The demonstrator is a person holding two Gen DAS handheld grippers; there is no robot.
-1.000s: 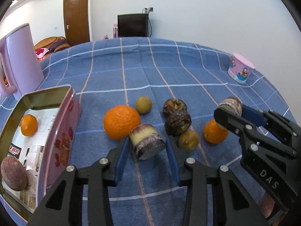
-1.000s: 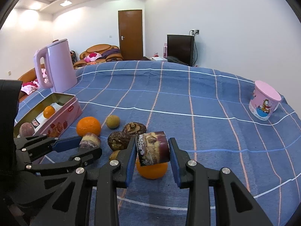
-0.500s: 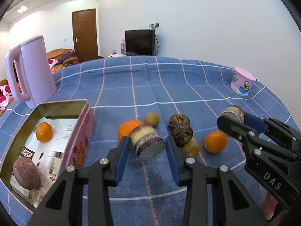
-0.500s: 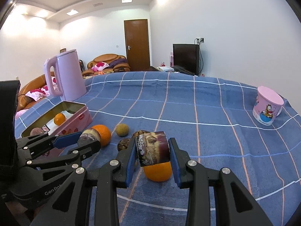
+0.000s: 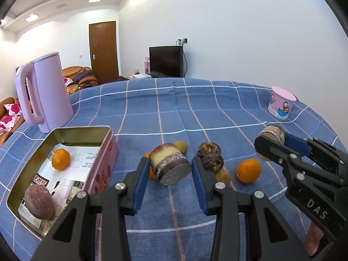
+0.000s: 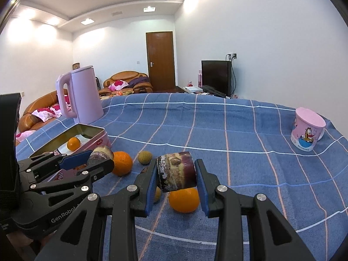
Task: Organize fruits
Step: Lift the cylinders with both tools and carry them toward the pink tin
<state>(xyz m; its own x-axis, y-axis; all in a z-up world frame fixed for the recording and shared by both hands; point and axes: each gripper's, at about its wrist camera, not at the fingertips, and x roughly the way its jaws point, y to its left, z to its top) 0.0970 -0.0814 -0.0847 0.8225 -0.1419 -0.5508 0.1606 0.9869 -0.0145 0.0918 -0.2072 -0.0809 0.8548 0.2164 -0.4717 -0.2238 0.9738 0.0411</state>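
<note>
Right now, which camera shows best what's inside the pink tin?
The left wrist view: it looks down into the pink tin, showing a small orange and a brownish fruit. The right wrist view sees only its far end and that orange.

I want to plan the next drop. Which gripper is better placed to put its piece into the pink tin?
Probably the left gripper: its cane piece hangs beside the pink tin, while the right gripper is farther, beyond the loose fruit.
</note>
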